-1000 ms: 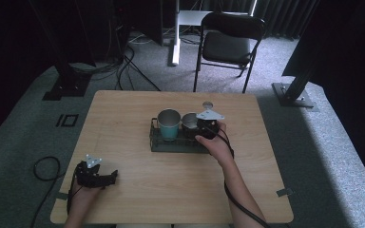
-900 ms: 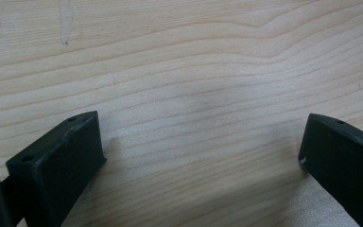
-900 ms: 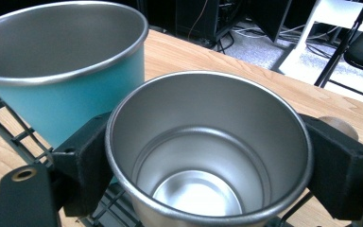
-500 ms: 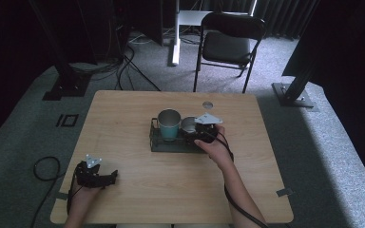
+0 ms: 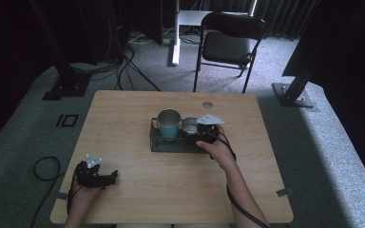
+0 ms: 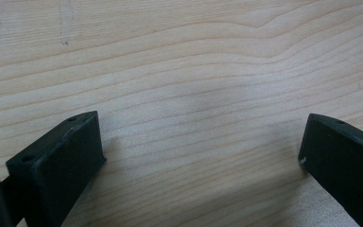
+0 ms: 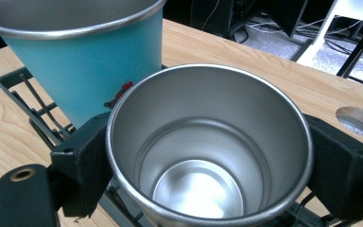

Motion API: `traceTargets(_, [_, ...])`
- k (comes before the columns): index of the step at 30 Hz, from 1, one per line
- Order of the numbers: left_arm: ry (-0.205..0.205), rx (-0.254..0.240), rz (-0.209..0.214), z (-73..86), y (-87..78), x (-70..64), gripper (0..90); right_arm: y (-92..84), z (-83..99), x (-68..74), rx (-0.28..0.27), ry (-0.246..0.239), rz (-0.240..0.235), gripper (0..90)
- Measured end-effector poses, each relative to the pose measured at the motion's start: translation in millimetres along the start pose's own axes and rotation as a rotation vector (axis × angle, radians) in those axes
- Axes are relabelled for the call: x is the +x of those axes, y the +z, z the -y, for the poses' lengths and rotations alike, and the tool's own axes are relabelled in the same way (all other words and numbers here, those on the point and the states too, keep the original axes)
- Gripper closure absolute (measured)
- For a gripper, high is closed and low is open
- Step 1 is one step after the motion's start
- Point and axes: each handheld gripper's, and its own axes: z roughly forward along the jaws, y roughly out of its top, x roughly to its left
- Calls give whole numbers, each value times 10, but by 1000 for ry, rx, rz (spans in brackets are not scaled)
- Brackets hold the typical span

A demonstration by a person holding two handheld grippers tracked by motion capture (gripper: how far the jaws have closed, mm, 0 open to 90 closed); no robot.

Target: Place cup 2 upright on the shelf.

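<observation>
— While the left gripper (image 5: 108,177) rests low on the table (image 5: 138,190) with jaws wide apart, what does the right gripper (image 7: 208,156) hold?
— A steel cup (image 7: 208,142), clamped on both sides, upright in the black wire rack (image 5: 164,145), just beside a teal cup (image 5: 168,124).

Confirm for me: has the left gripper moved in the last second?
No. In the high view the left gripper sits at the same spot near the table's front left corner, jaws open on bare wood.
</observation>
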Motion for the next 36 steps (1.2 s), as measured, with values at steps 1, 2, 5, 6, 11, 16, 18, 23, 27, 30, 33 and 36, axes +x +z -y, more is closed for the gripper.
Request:
traceTargets(1, [1, 1, 0, 0, 0, 1, 12, -3, 1, 0, 1, -4, 0, 128])
traceTargets(2, [1, 0, 0, 0, 0, 0, 12, -8, 4, 0, 6, -12, -2, 125])
traceTargets(5, [0, 0, 0, 0, 0, 0, 12, -30, 2, -4, 15, -16, -6, 122])
traceTargets(6, [0, 0, 0, 0, 0, 0, 12, -46, 2, -15, 13, -21, -11, 122])
traceTargets(11, [0, 0, 0, 0, 0, 0, 12, -107, 18, -42, 10, -23, -19, 121])
traceTargets(16, [0, 1, 0, 0, 0, 0, 12, -193, 16, -56, 2, -24, -38, 120])
traceTargets(18, [1, 1, 0, 0, 0, 0, 12, -232, 13, -61, 0, -25, -45, 120])
traceTargets(23, [1, 1, 0, 0, 0, 0, 12, -304, 11, -98, -10, -18, -39, 121])
traceTargets(27, [1, 1, 0, -1, 0, 0, 11, -361, 15, -129, -17, -19, -33, 120])
traceTargets(30, [1, 1, 0, -1, 0, 0, 11, -407, 20, -148, -23, -18, -31, 120])
traceTargets(33, [1, 1, 0, 0, -1, 0, 11, -442, 32, -166, -25, -15, -30, 120])
traceTargets(36, [1, 1, 0, 0, -1, 0, 12, -469, 46, -185, -27, -17, -21, 121])
